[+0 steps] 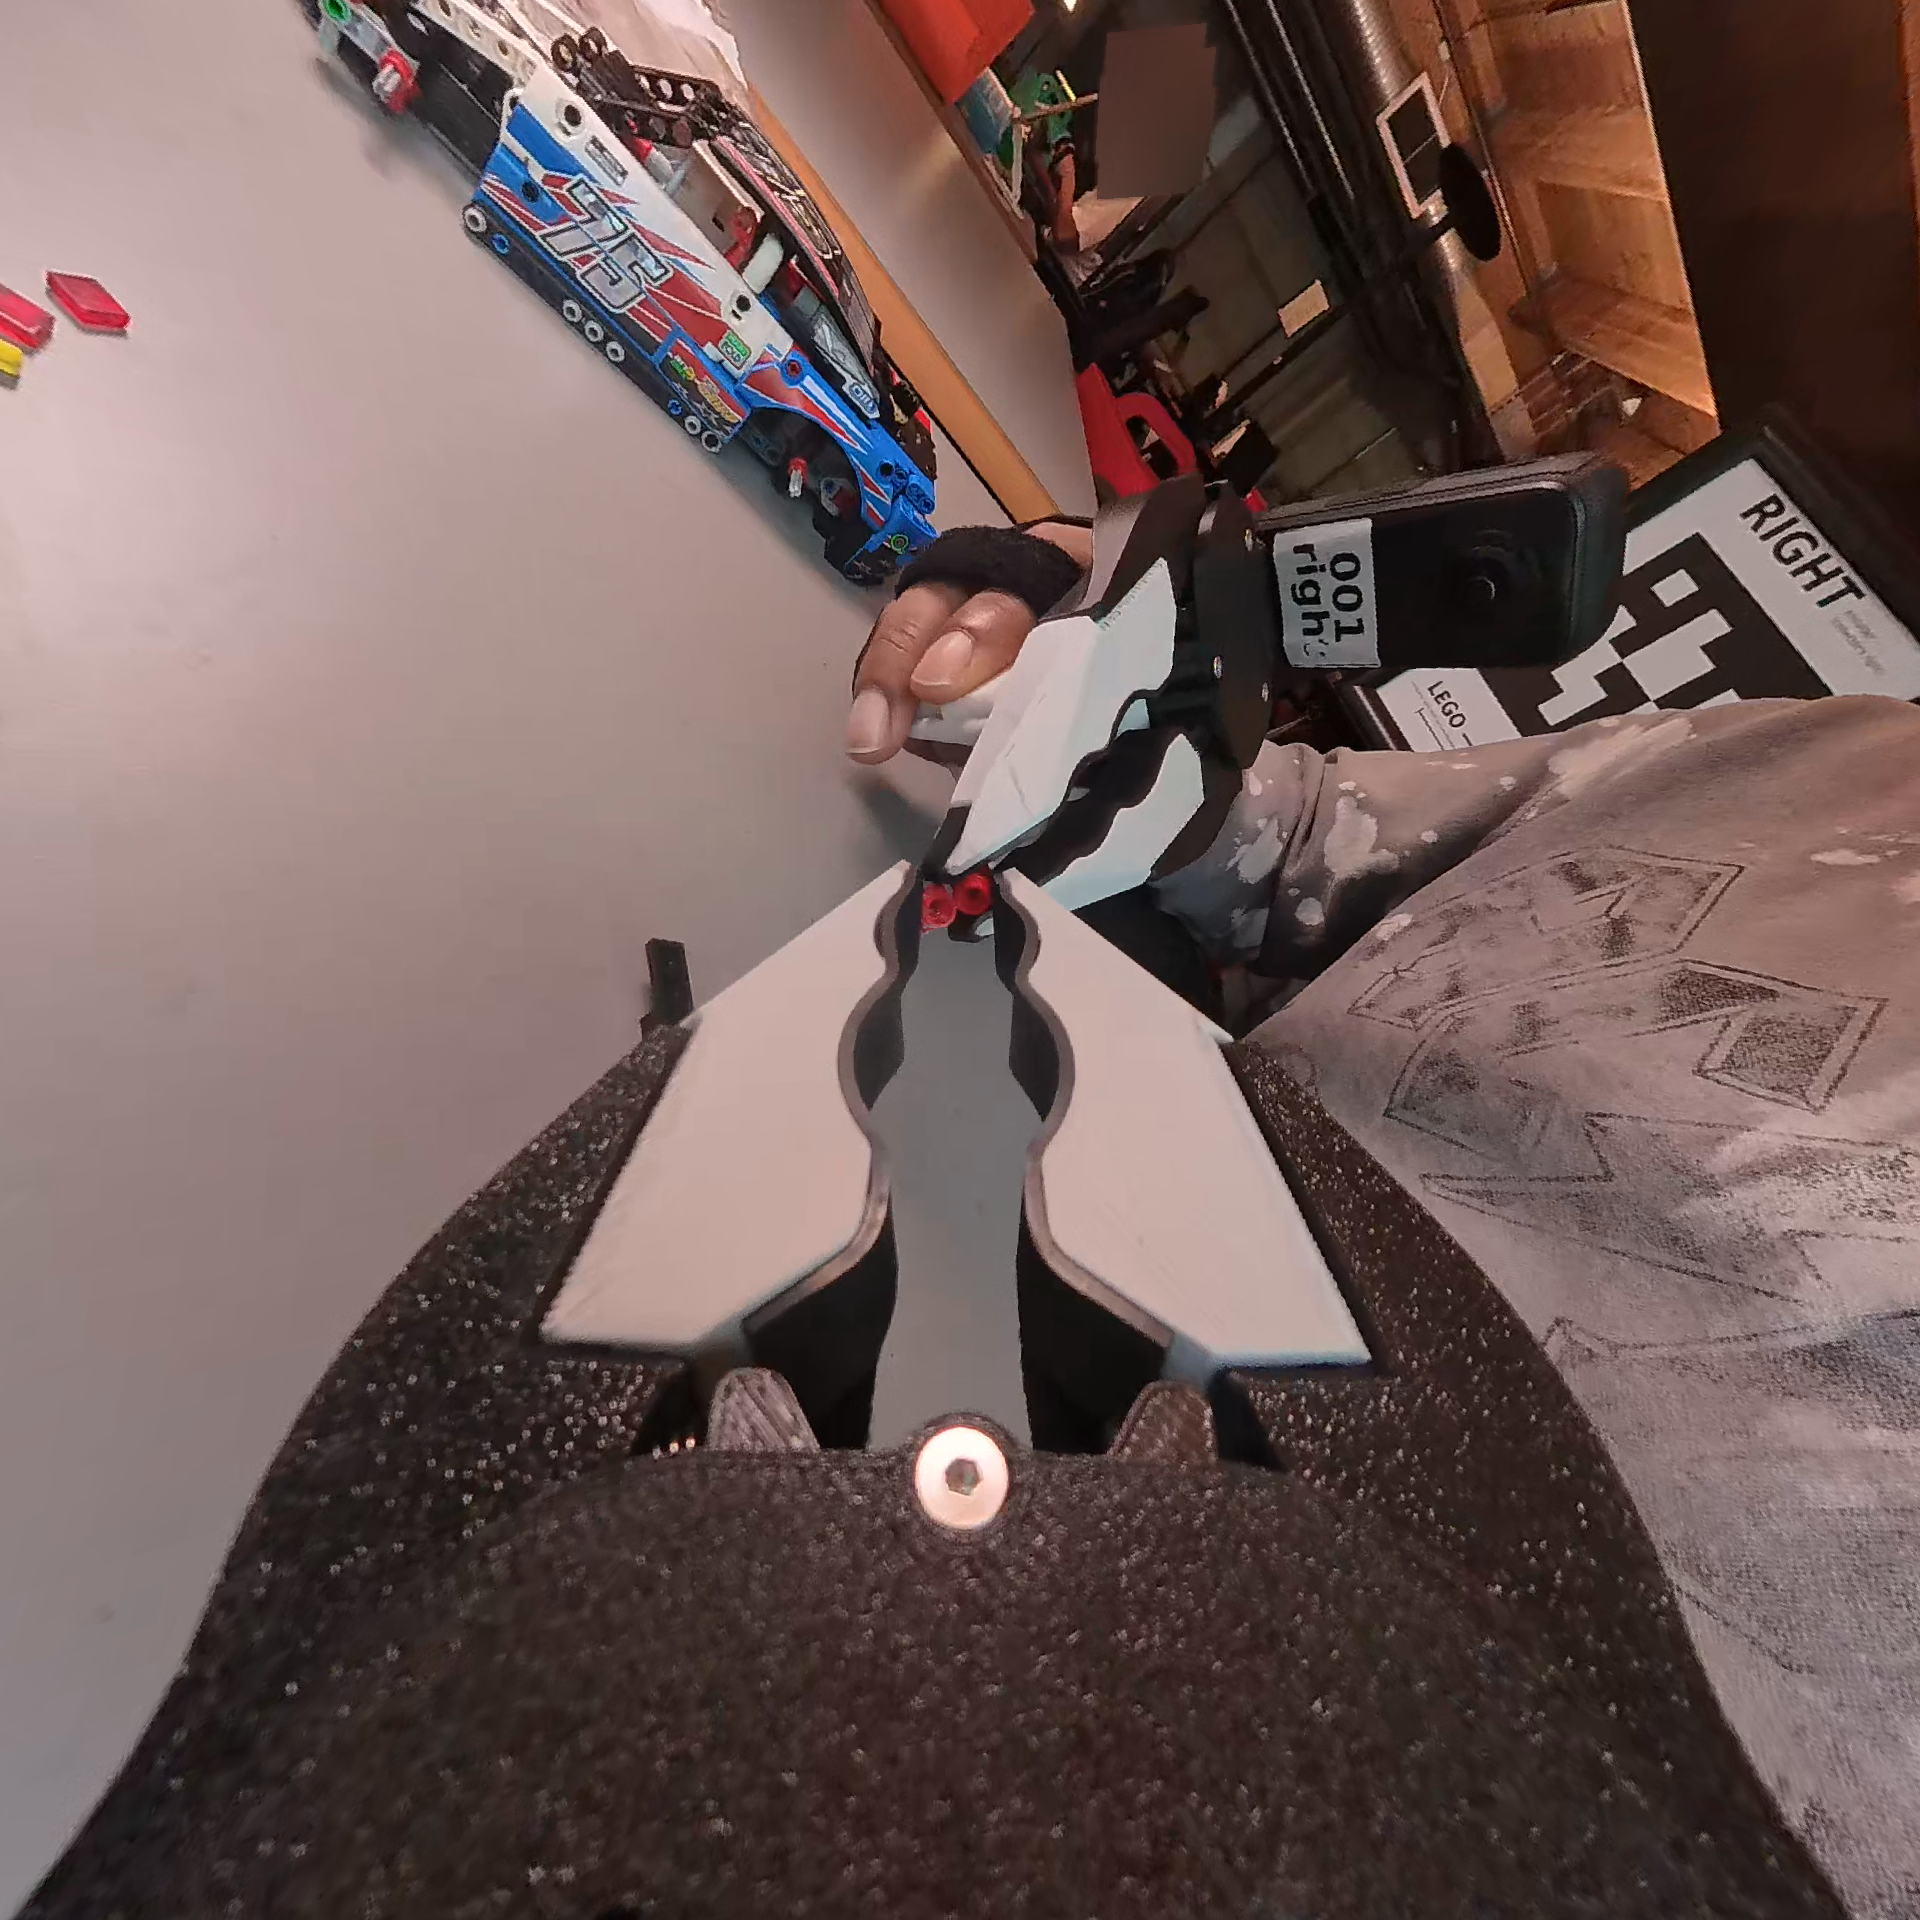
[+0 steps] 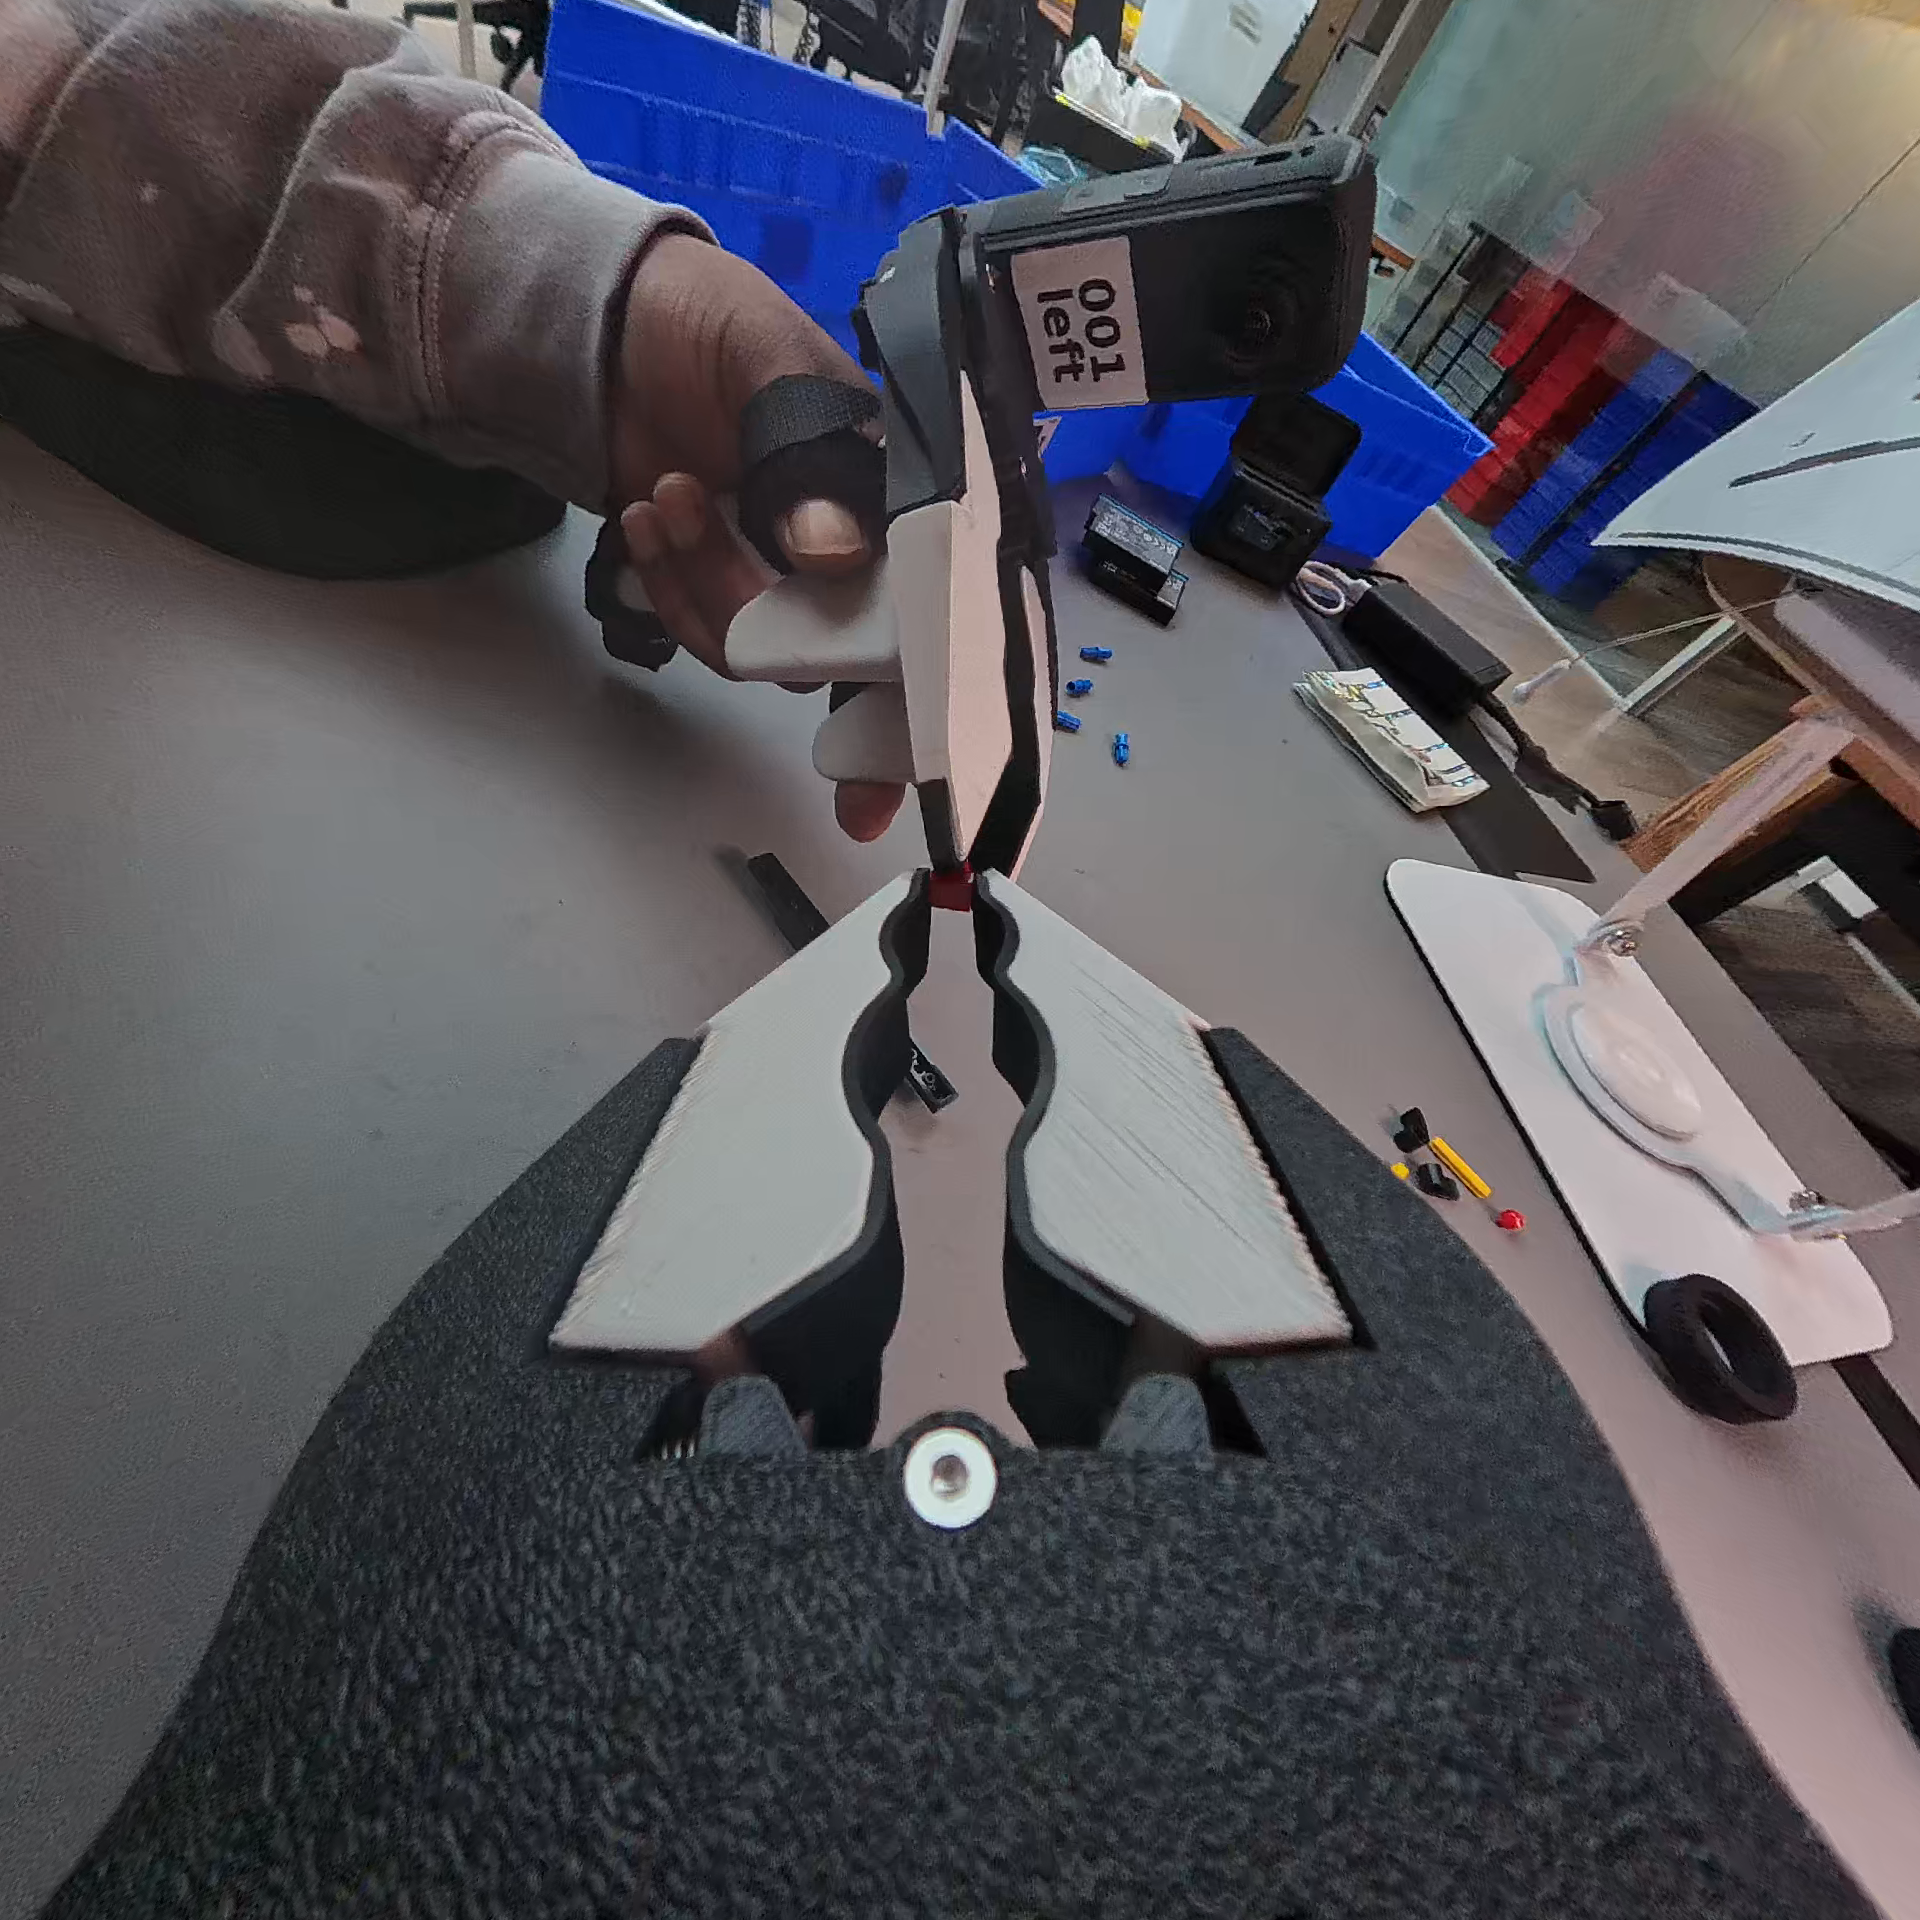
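Observation:
My left gripper (image 1: 957, 885) is shut on a small red and black pin piece (image 1: 954, 910), held at its fingertips above the grey table (image 1: 312, 727). My right gripper (image 2: 951, 881) is shut on the same small red piece (image 2: 950, 891). The two grippers meet tip to tip at the piece. In the left wrist view the right gripper (image 1: 961, 860) comes in from the upper right, held by a hand (image 1: 935, 644). In the right wrist view the left gripper (image 2: 964, 857) comes down from above, held by a hand (image 2: 717, 436).
A blue, red and white brick-built car (image 1: 707, 301) lies at the table's far side, with red tiles (image 1: 88, 301) and a small black part (image 1: 665, 977) nearby. Blue pins (image 2: 1091, 696), a black tyre (image 2: 1720, 1351), a yellow axle (image 2: 1460, 1166), a white board (image 2: 1507, 1039) and blue bins (image 2: 790, 156) show to the right. Less than 4 cm separates the two grippers' tips.

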`<state>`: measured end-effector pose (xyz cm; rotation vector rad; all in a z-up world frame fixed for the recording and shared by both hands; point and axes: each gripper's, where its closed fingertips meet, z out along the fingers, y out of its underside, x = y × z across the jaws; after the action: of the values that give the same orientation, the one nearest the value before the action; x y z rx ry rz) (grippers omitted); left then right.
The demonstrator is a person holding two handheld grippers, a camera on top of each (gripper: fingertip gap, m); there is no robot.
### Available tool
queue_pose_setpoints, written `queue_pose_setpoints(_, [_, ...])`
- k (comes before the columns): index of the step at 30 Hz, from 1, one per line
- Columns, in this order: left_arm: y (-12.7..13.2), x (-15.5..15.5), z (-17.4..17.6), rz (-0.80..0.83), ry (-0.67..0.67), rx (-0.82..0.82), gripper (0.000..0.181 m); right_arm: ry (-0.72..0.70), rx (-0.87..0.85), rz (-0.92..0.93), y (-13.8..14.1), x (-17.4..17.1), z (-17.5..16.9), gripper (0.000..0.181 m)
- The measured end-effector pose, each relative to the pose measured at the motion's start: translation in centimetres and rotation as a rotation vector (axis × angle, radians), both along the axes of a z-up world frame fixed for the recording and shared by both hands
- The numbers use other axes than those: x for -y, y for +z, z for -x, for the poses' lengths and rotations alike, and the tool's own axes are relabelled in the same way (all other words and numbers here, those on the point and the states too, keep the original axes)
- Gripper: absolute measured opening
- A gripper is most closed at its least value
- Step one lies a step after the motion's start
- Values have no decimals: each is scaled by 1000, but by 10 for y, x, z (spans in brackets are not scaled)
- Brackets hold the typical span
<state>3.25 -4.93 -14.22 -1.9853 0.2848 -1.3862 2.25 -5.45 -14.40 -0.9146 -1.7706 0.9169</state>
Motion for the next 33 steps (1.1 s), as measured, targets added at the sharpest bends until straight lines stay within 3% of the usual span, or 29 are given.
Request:
queue_pose_setpoints(6, [-5,3,1,-3,-26,-18,0,30,40,5,-7,-1,-5,8])
queue_pose_setpoints(15, [-18,2,5,-35,-18,-153,3,47,81,80,-15,-3,-9,8])
queue_pose_setpoints(21, [0,5,-4,20,-51,54,12,64,2,57,-1,4,-8,8])
queue_pose_setpoints(33, [20,9,-5,60,-82,239,11,54,-115,-2,20,7,-7,8])
